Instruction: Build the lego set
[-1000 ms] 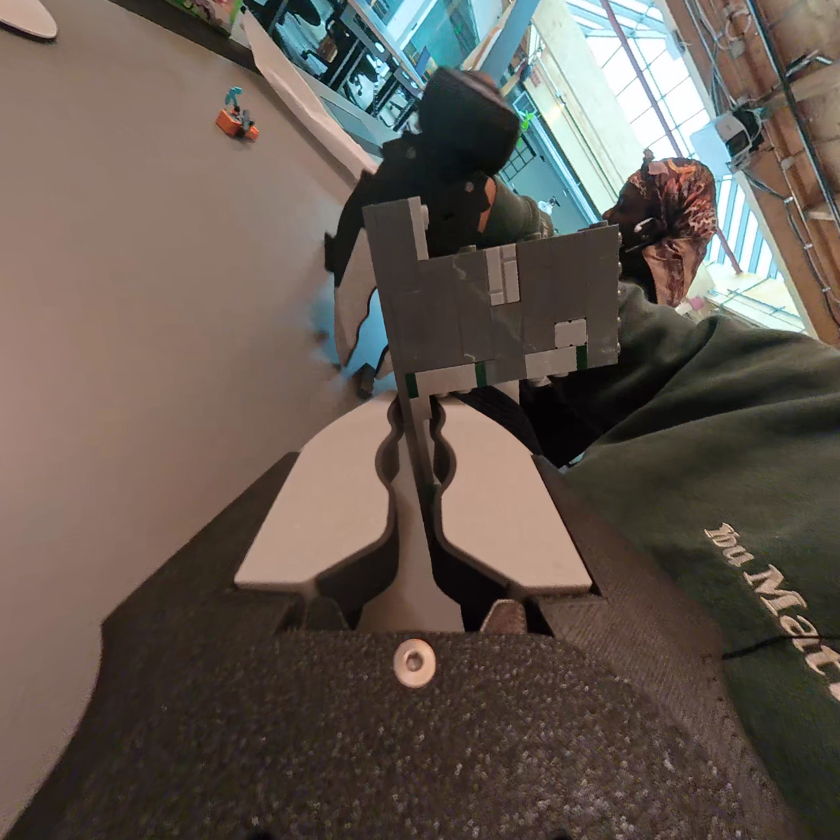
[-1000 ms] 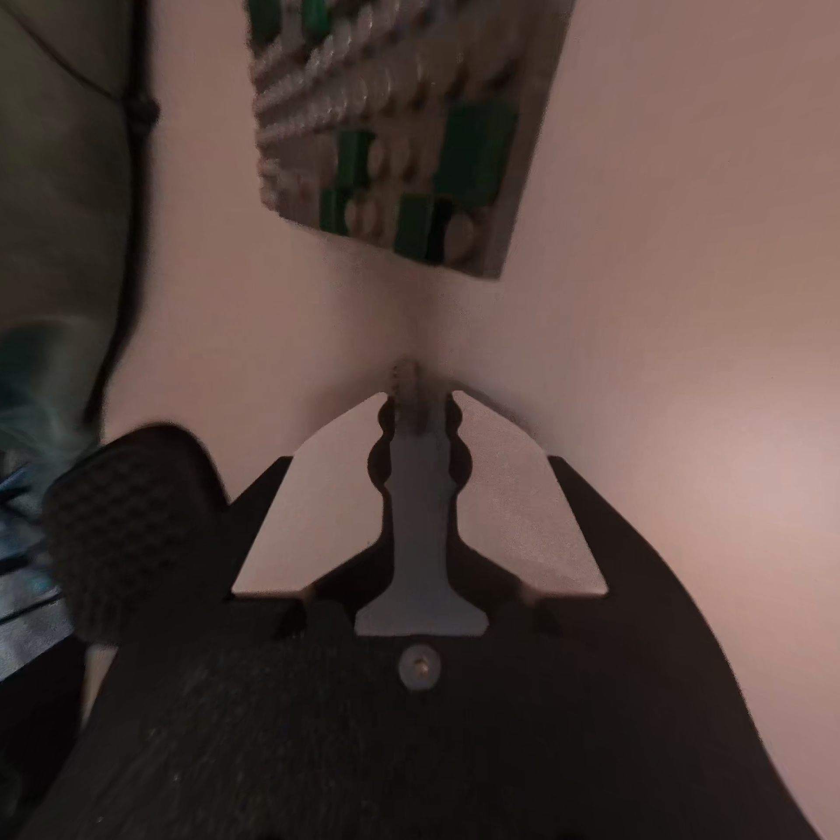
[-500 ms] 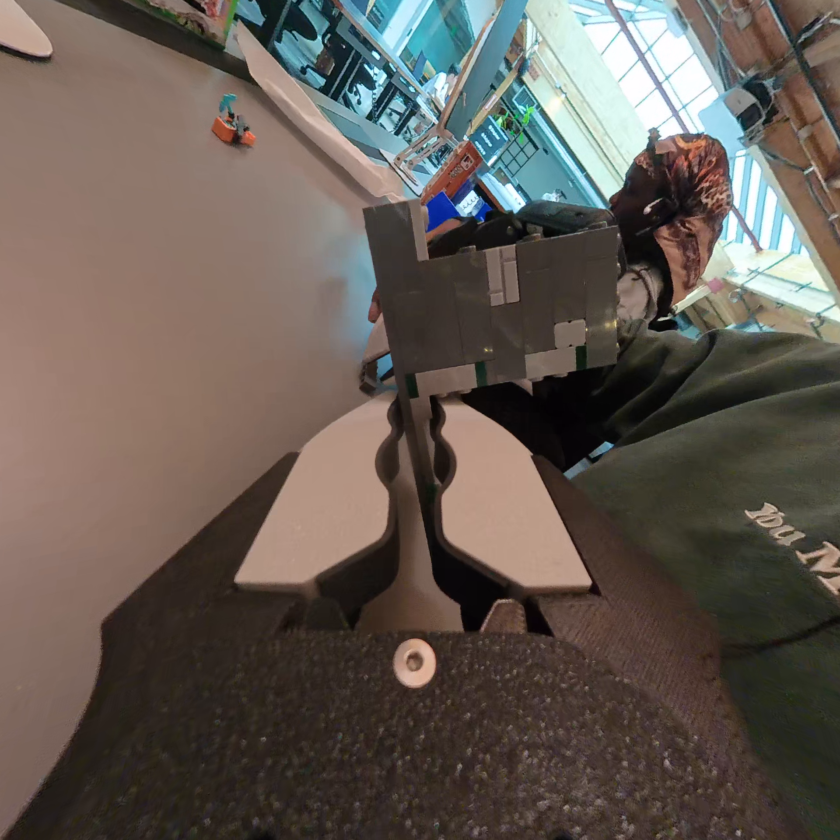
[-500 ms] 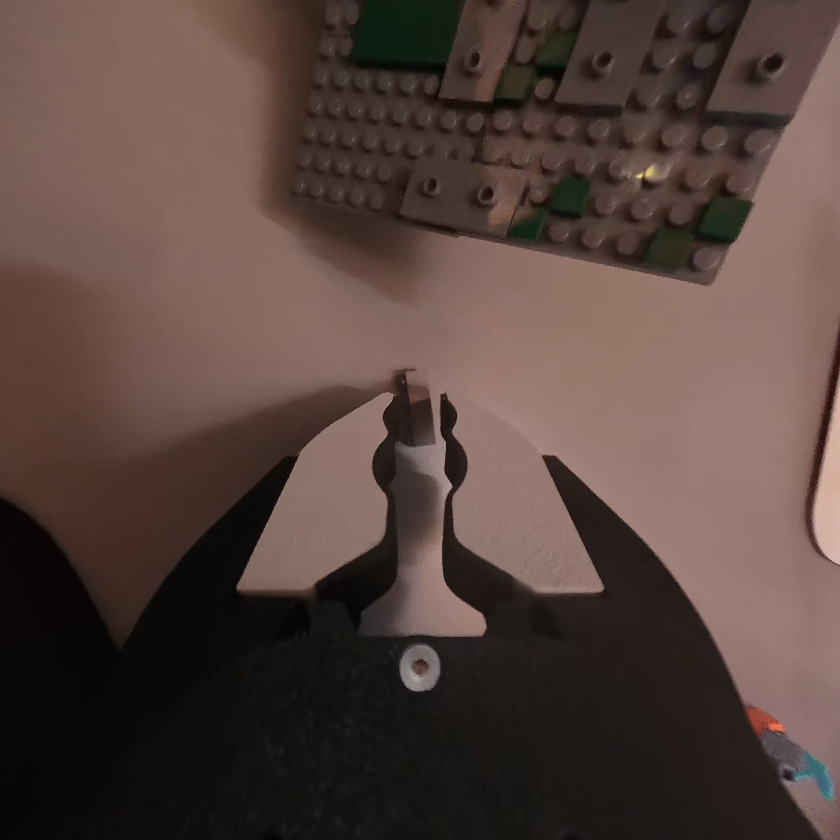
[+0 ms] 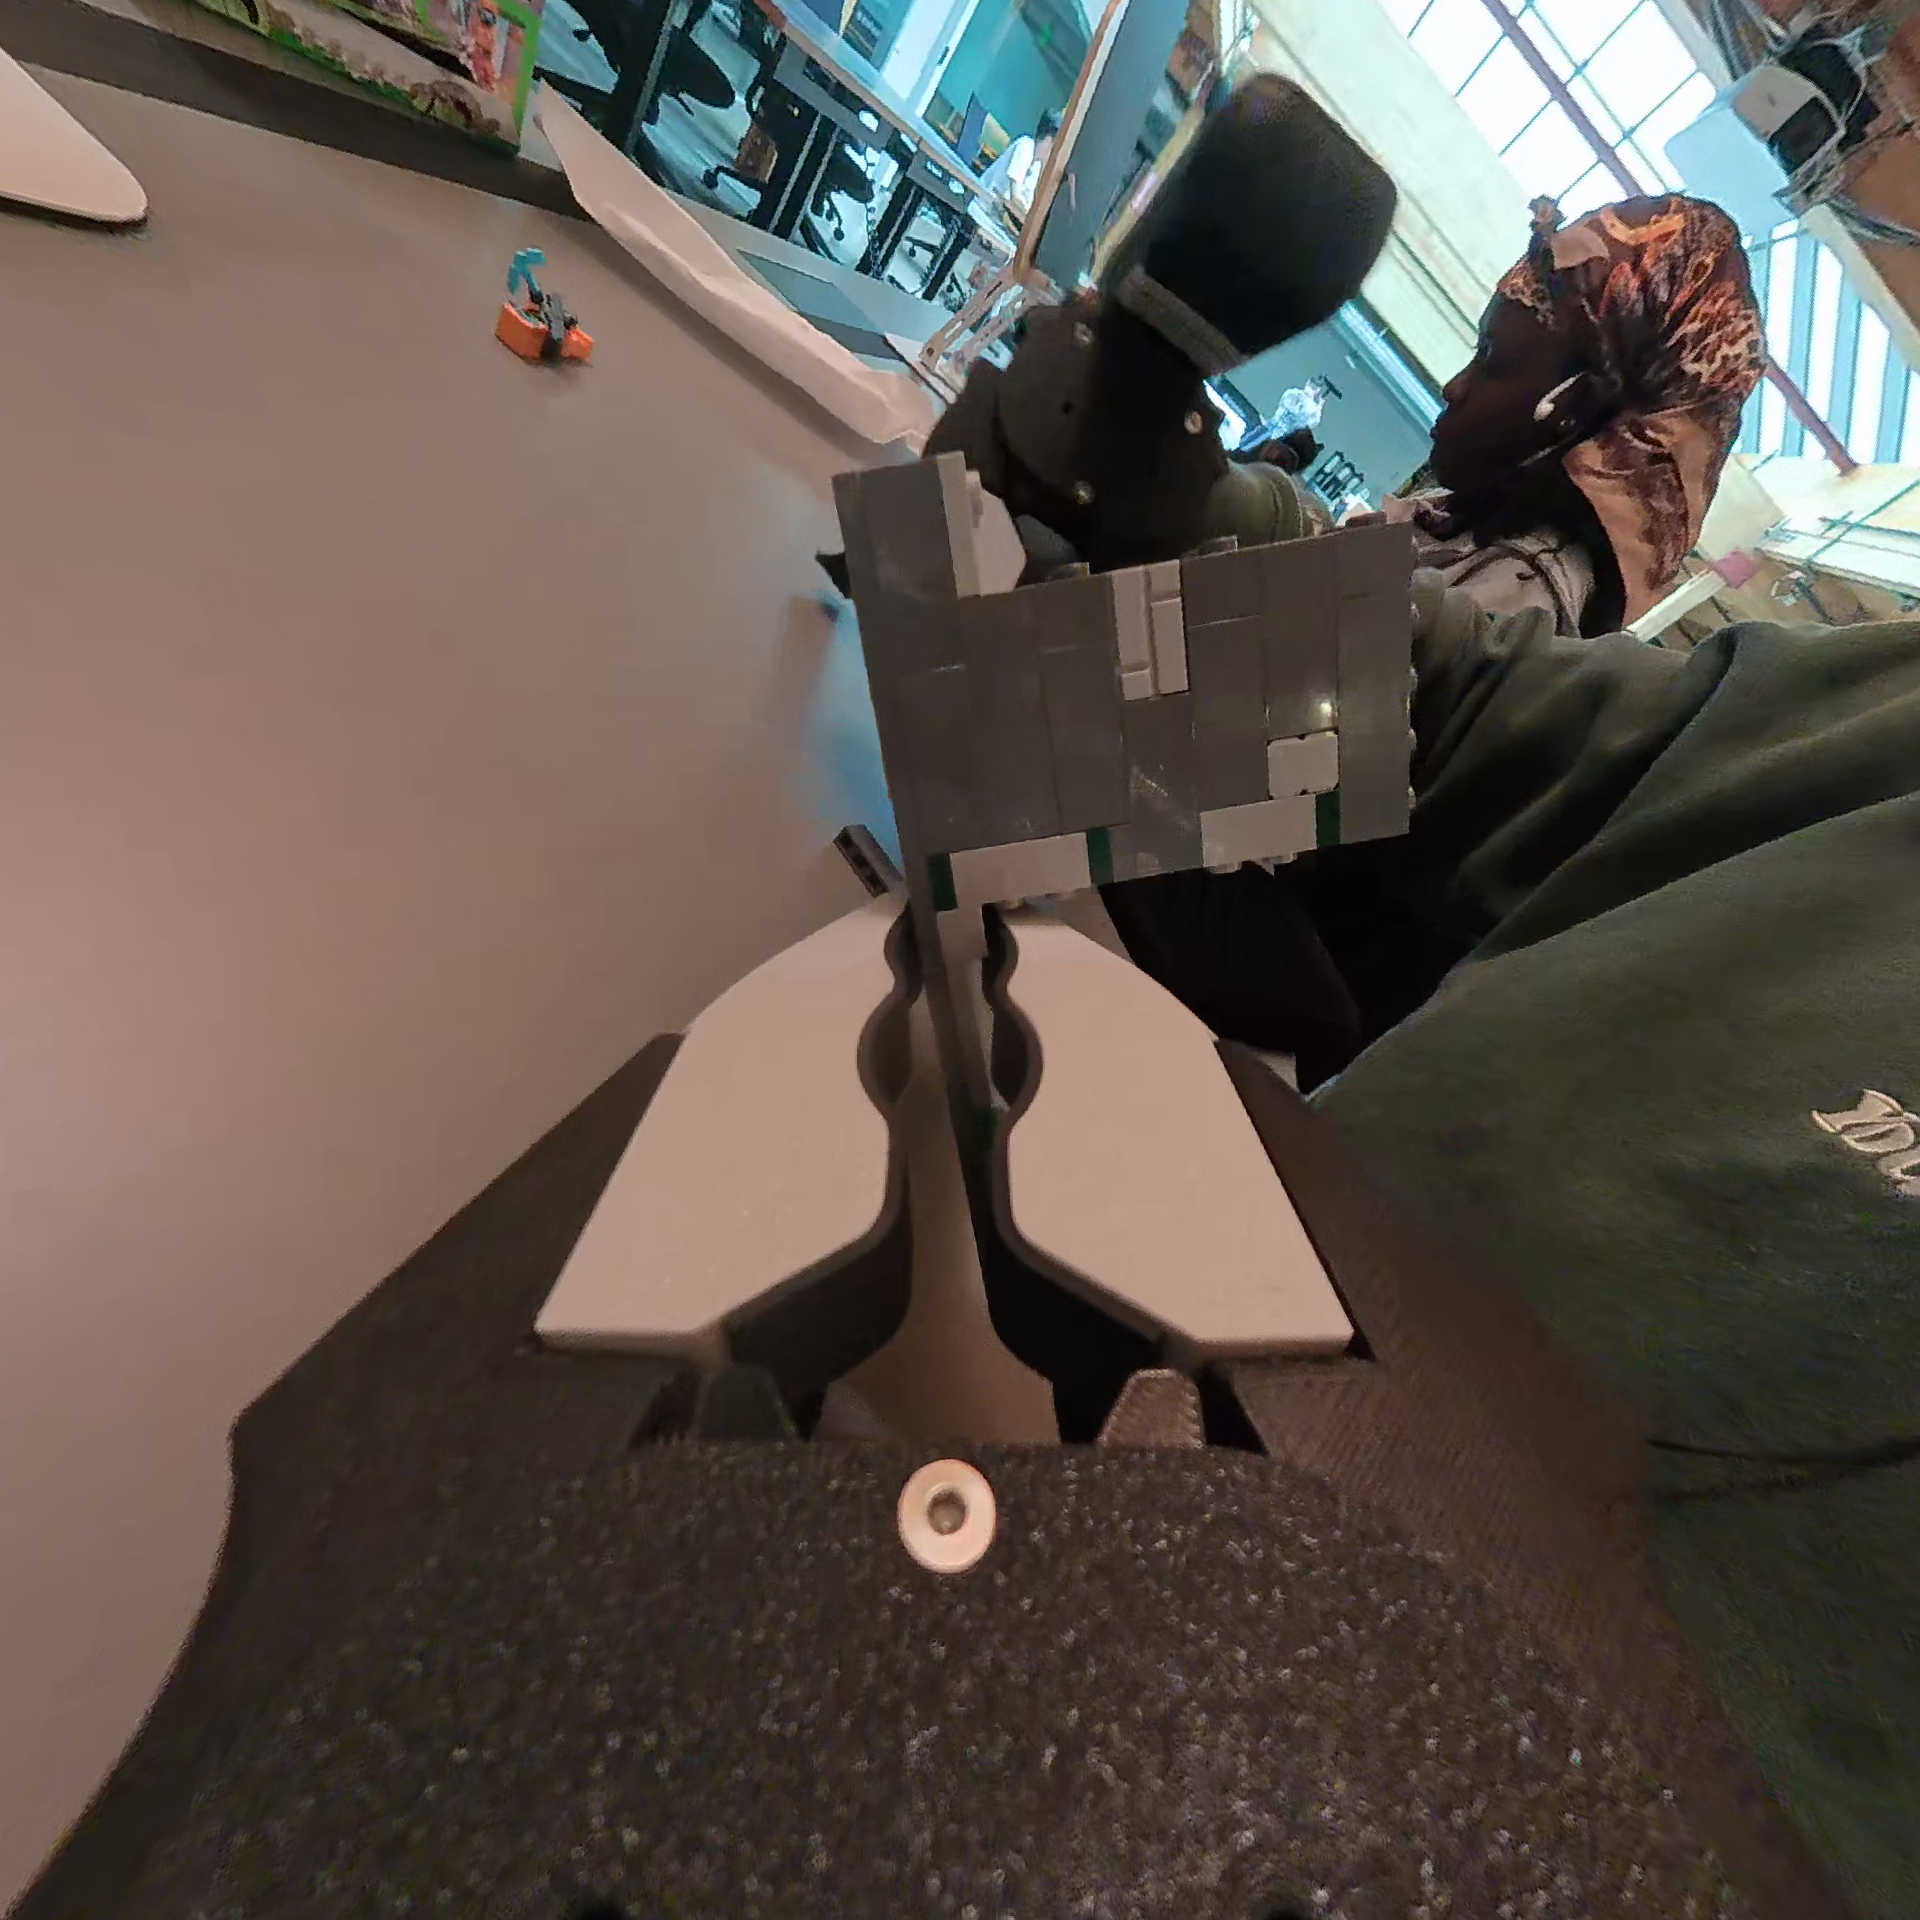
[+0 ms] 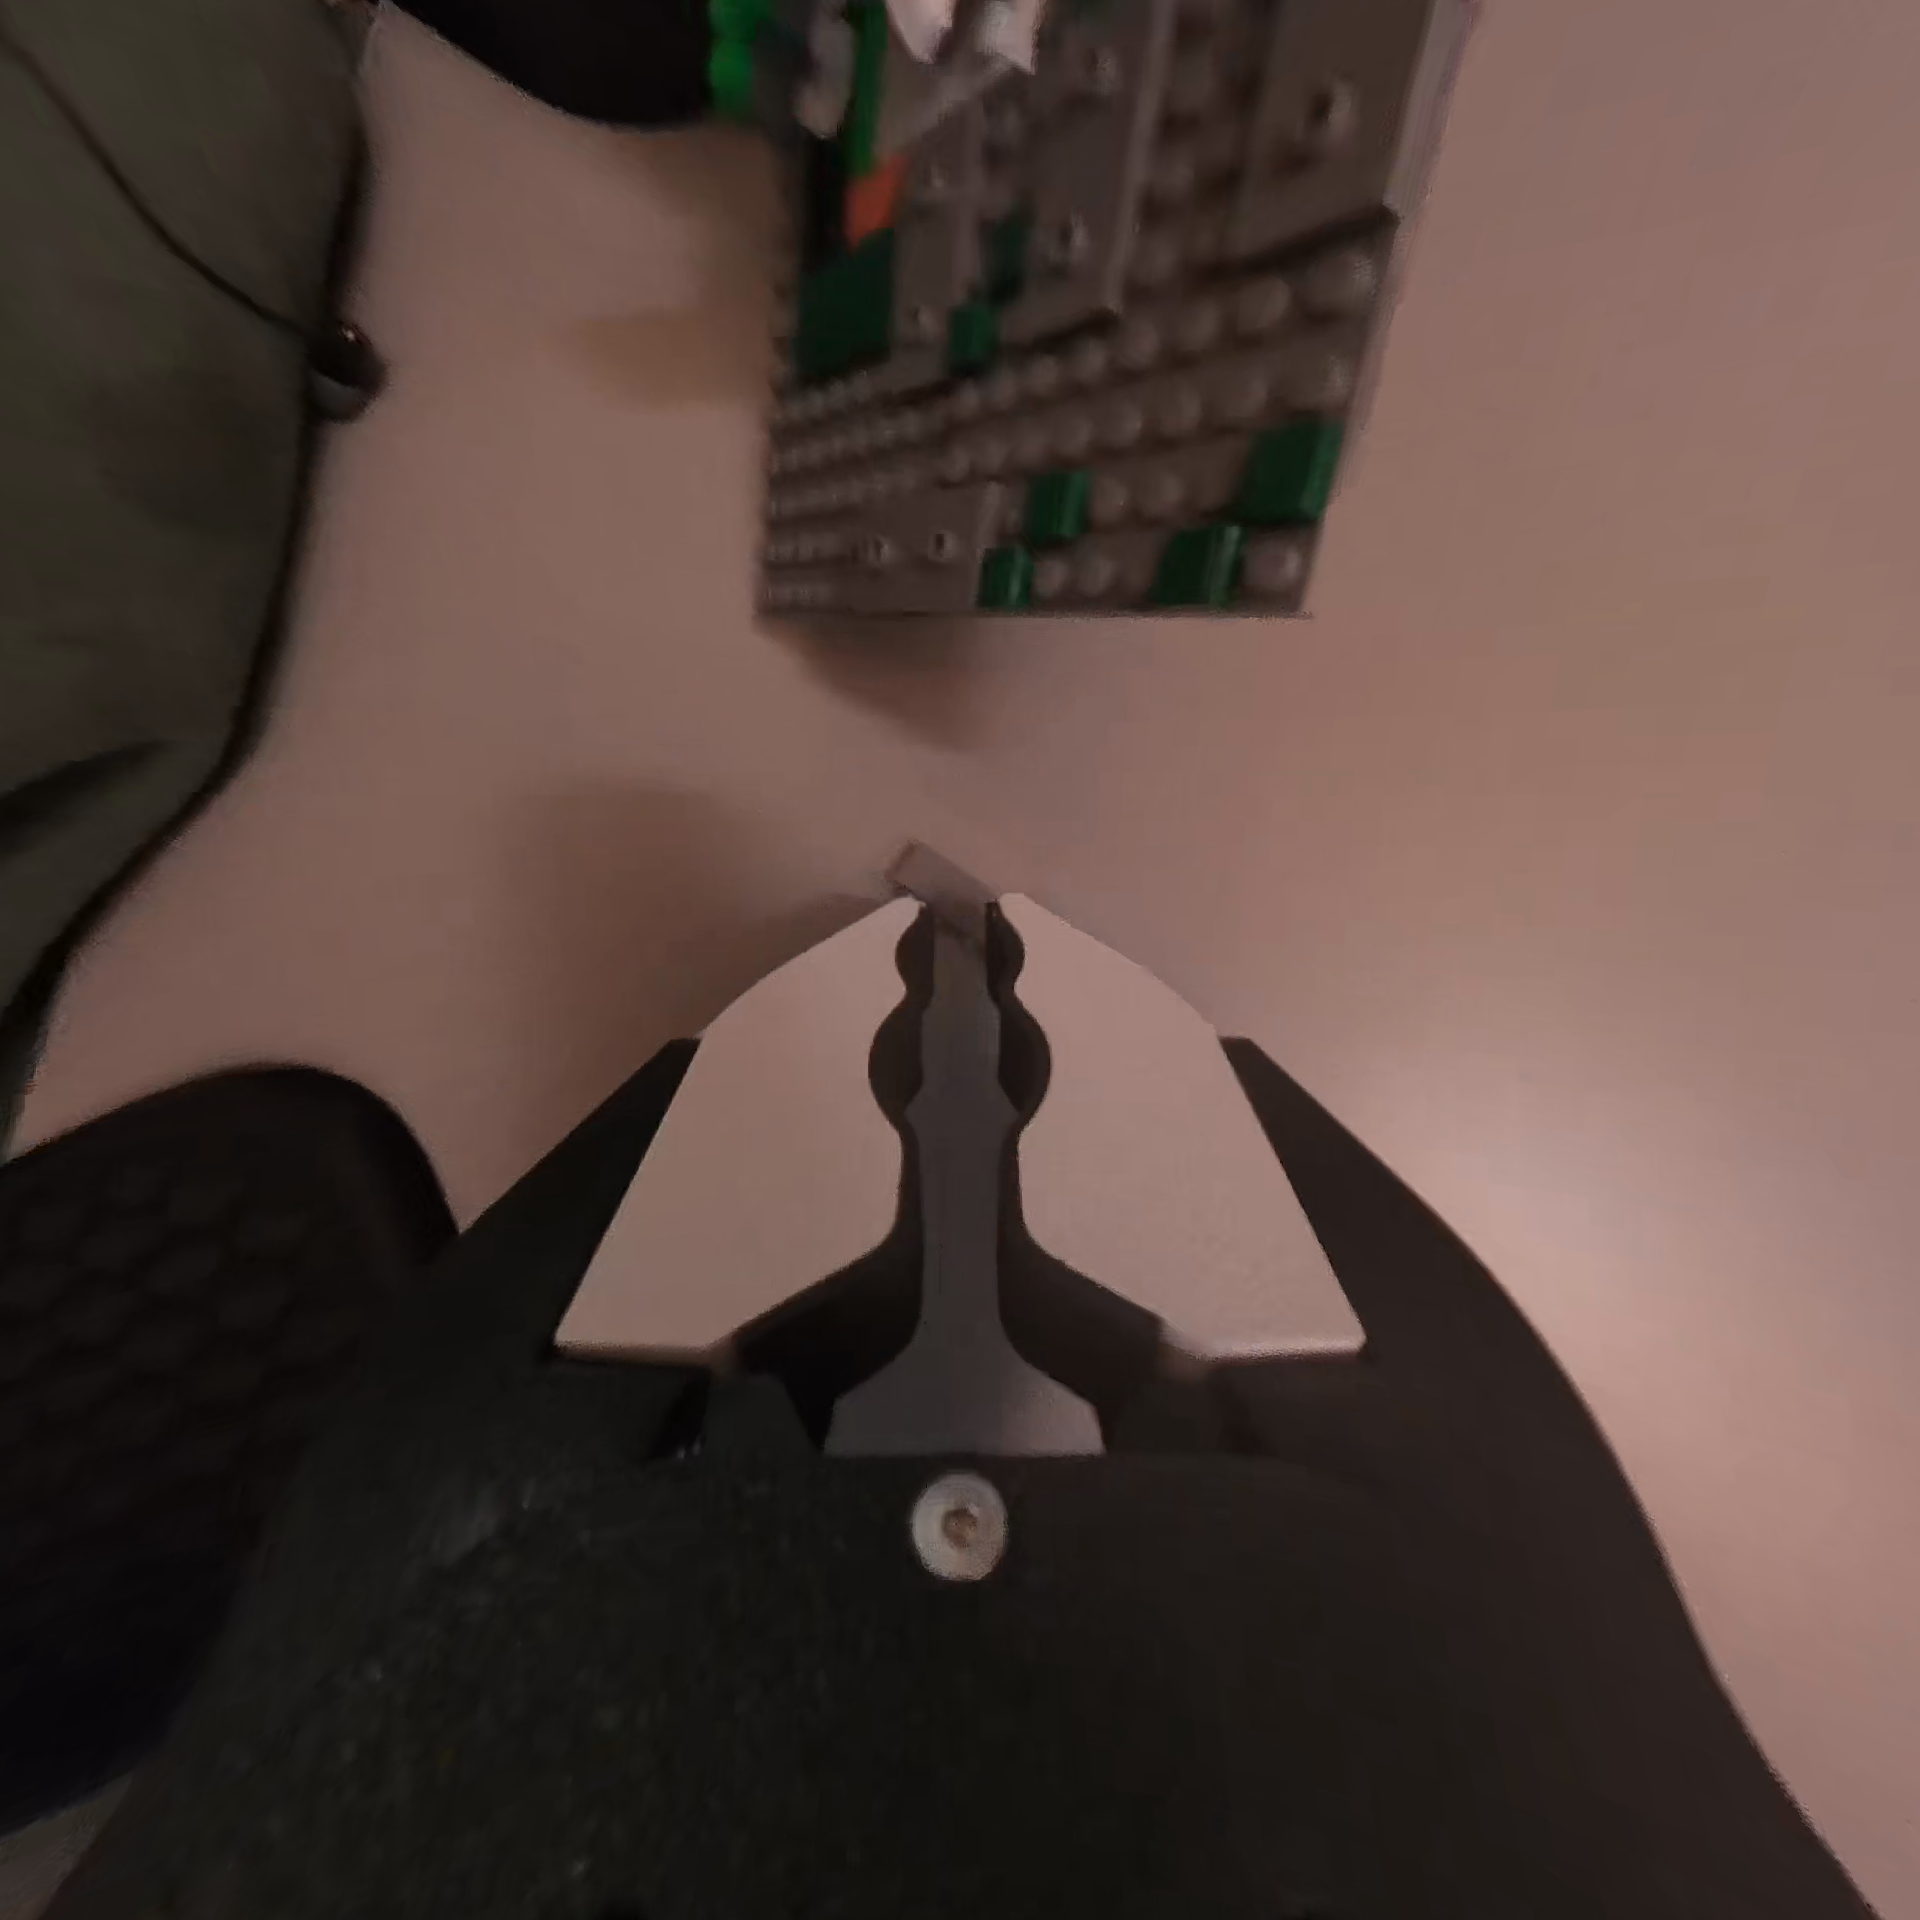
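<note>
Half a second ago the left wrist view showed the other gripper only as a low dark shape behind the grey build; now the right gripper (image 5: pixel 1195 343) has risen behind it, its black body and rounded handle standing above the wall's top edge. In the right wrist view the studded plate has swung round — it now hangs upper right, with more of its green tiles and an orange spot showing, all blurred.

The left gripper (image 5: pixel 951 935) is clamped on the thin edge of the grey lego build (image 5: pixel 1132 707), which it holds up off the grey table (image 5: pixel 364 727); the flat, smooth underside faces this camera, patched with light grey and dark green. The right gripper (image 6: pixel 951 904) is closed on a small light-grey piece (image 6: pixel 935 878) that juts from between its tips, apart from the build (image 6: pixel 1081 416) ahead of it.

A person in a dark green sweatshirt (image 5: pixel 1662 1039) fills the right side of the left view and blocks what lies behind the build. Farther off on the table sit a small orange and teal lego model (image 5: pixel 540 327) and a tiny dark piece (image 5: pixel 862 857) just beside the build's lower corner.

Only the right view shows the studded top of the build; only the left view shows the room, the table's far edge and the white paper (image 5: pixel 727 281) lying along it.
</note>
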Action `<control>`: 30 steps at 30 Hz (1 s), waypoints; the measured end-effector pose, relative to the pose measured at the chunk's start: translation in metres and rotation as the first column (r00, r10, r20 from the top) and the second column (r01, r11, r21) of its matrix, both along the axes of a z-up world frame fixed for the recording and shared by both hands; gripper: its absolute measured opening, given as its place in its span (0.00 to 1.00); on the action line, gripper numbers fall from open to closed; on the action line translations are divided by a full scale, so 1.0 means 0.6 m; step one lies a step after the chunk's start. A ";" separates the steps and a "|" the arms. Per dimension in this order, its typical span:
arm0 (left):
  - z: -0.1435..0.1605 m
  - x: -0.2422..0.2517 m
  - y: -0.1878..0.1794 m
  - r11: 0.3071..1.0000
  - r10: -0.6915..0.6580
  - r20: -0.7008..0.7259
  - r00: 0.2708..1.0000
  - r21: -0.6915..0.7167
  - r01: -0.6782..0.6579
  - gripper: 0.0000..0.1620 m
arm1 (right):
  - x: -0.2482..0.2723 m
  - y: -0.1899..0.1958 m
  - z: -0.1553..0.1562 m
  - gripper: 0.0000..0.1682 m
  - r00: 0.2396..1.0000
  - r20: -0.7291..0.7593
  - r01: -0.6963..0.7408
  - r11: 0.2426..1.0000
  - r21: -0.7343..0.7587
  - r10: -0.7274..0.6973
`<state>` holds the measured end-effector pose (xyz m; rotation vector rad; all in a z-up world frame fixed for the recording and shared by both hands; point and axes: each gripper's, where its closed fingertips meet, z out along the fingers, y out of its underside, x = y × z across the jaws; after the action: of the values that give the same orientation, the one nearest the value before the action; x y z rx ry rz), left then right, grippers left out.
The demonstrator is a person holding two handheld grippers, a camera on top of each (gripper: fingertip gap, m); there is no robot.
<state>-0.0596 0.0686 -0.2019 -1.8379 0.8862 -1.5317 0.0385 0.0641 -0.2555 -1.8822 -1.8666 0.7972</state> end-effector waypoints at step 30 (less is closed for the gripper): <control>-0.005 -0.018 0.024 0.988 0.124 -0.010 0.992 -0.093 -0.125 0.06 | 0.048 -0.011 -0.019 0.19 0.732 0.675 -0.114 0.959 0.261 -0.097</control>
<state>-0.0701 0.0832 -0.2049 -1.9251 0.6984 -1.5145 0.0671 0.0574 -0.2669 -2.1308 -2.2325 -0.2446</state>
